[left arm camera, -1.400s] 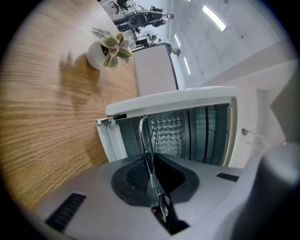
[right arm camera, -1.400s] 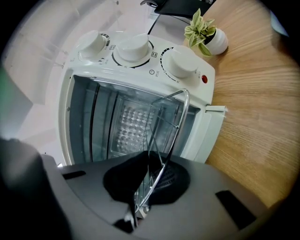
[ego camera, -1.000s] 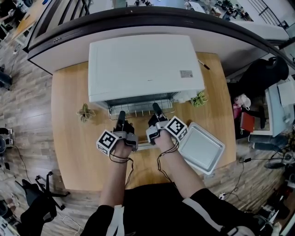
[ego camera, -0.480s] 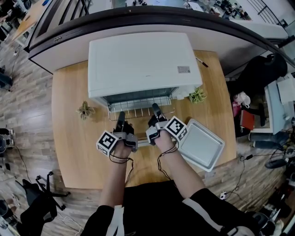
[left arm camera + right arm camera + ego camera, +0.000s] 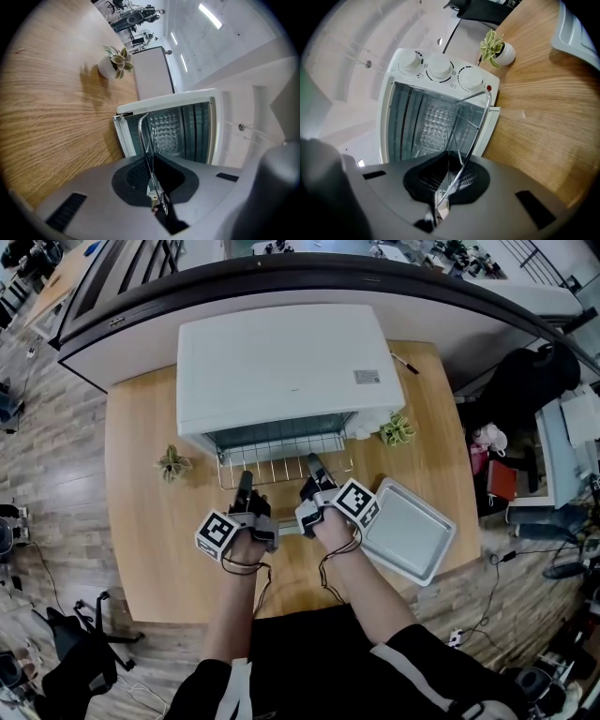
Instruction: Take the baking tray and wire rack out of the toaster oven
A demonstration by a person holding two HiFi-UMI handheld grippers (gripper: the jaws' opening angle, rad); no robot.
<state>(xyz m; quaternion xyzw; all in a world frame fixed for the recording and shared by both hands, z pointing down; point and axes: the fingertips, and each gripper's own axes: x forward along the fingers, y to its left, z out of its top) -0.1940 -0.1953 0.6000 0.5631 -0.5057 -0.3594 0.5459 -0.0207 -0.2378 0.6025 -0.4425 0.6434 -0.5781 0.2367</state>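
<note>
Head view: high over the worktop [image 5: 141,521], facing steeply down. It is wide and far enough to take in the whole worktop and the floor [image 5: 56,549] around it, and sees the oven [image 5: 281,362] from above.

Left gripper view: rides on the left gripper [image 5: 245,482], low and close, rolled sideways, facing the open oven front. Worktop at frame left.

Right gripper view: rides on the right gripper [image 5: 313,467], rolled the opposite way. Worktop at frame right.

Overlap: both gripper views share the oven cavity and rack [image 5: 281,460]. All three share oven, rack and worktop.

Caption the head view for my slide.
Left gripper and right gripper hold wire rack partly out of toaster oven; baking tray on table.
</note>
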